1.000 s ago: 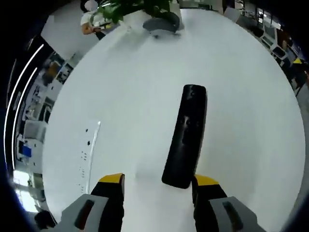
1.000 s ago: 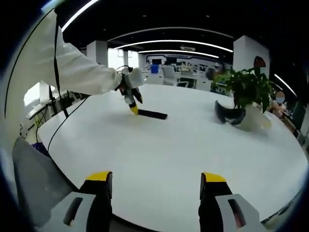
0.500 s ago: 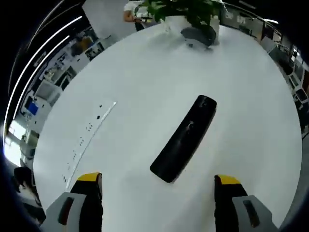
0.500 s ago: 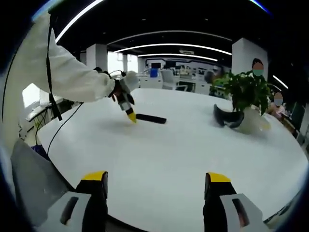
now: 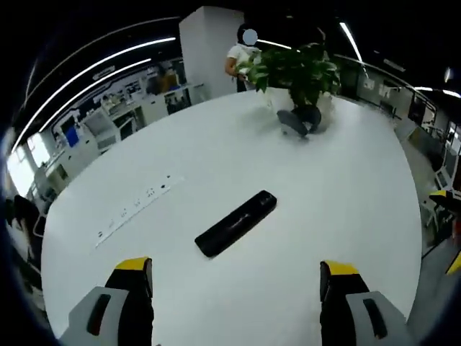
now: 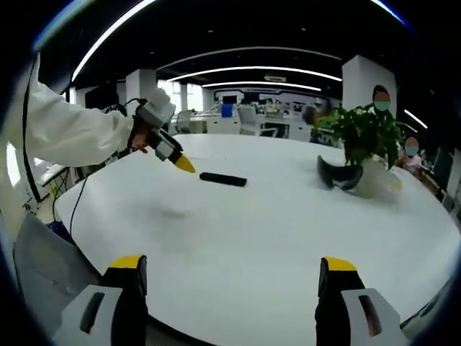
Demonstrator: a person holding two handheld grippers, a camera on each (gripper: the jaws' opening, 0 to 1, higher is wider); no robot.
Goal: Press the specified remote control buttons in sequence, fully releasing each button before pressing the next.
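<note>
Yellow-tipped left gripper (image 6: 175, 160) raised above remote (image 6: 223, 179)

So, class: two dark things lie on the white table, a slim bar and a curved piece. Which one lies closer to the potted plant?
The curved dark piece, lying at the foot of the potted plant. The remote control lies alone on the bare table, nearer the left gripper.

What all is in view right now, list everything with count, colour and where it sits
remote control: one, black, lying flat on the table ahead of the left gripper
table: one, white, round
power strip: one, white, set in the table beside the remote control
potted plant: one, green leaves, far side of the table
dark curved object: one, in front of the pot
people: two, standing behind the plant
left gripper: yellow-tipped, open, raised off the table
right gripper: yellow-tipped, open, near edge
sleeve: white
</note>
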